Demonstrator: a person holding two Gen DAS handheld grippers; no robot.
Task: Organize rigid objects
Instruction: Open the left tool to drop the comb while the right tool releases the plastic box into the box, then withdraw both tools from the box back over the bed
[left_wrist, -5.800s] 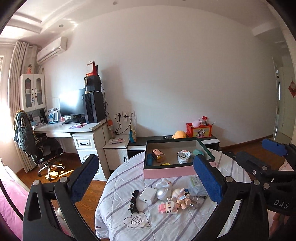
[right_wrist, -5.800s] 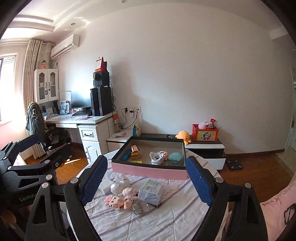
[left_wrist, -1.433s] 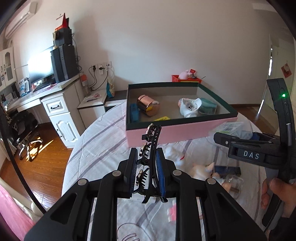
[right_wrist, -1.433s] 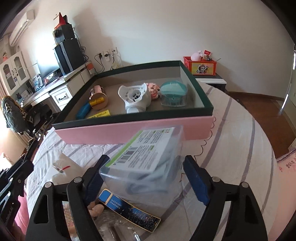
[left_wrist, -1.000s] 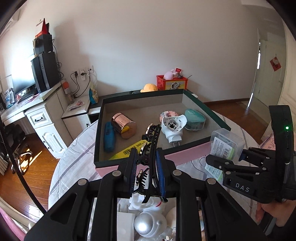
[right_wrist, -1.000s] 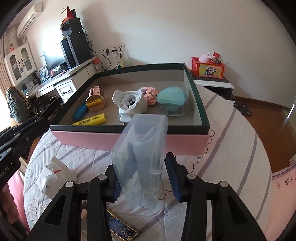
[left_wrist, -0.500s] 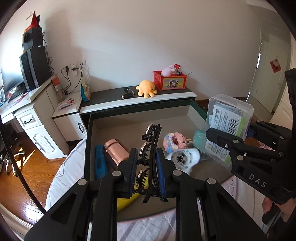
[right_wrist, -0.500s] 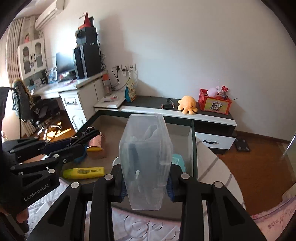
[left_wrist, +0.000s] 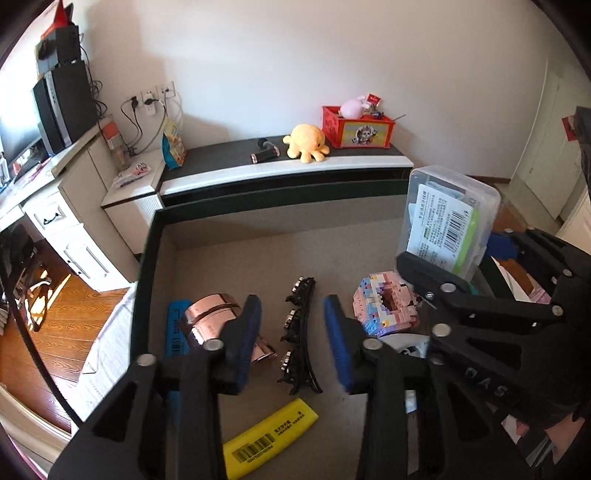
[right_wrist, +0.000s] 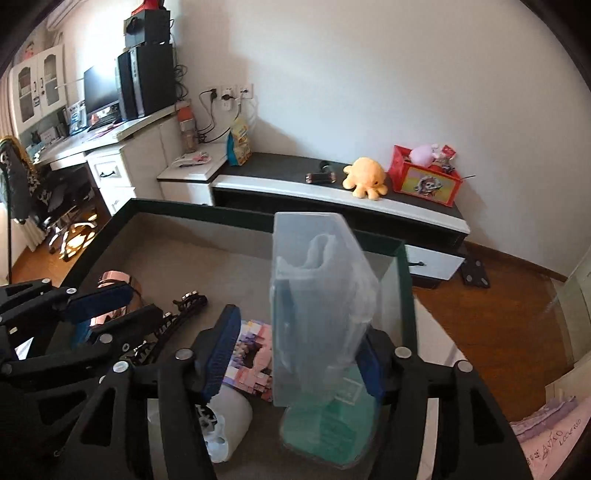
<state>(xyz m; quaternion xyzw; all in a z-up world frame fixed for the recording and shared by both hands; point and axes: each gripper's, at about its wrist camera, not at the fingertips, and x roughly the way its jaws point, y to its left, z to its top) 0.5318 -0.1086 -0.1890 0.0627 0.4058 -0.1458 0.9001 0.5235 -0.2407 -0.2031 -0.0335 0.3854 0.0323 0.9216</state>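
Both grippers are seen above a shallow, dark-green-rimmed box with a grey-beige floor. The left gripper is pointed steeply down into the box, and its jaws are opening: the blue pads are spread apart, and a black toothed plastic hair clip lies between them on the box floor, touched by neither pad. Just left of the clip a shiny rose-gold metal cylinder is seen on its side, with a flat blue bar beside it against the left wall of the box. In front of the clip a yellow rectangular packet with a barcode is lying. To the right of the clip a pink-and-white toy built of small blocks rests on the floor. The right gripper is also opening; a clear plastic lidded container bearing a printed barcode label stands upright between its fingers. The left pad is plainly clear of the container, while contact at the right pad cannot be told from the pictures. Below the container, inside the box, a teal plastic case and a white rounded plastic object are seen. Beyond the box a low black-and-white cabinet carries a yellow plush octopus and a red printed box.
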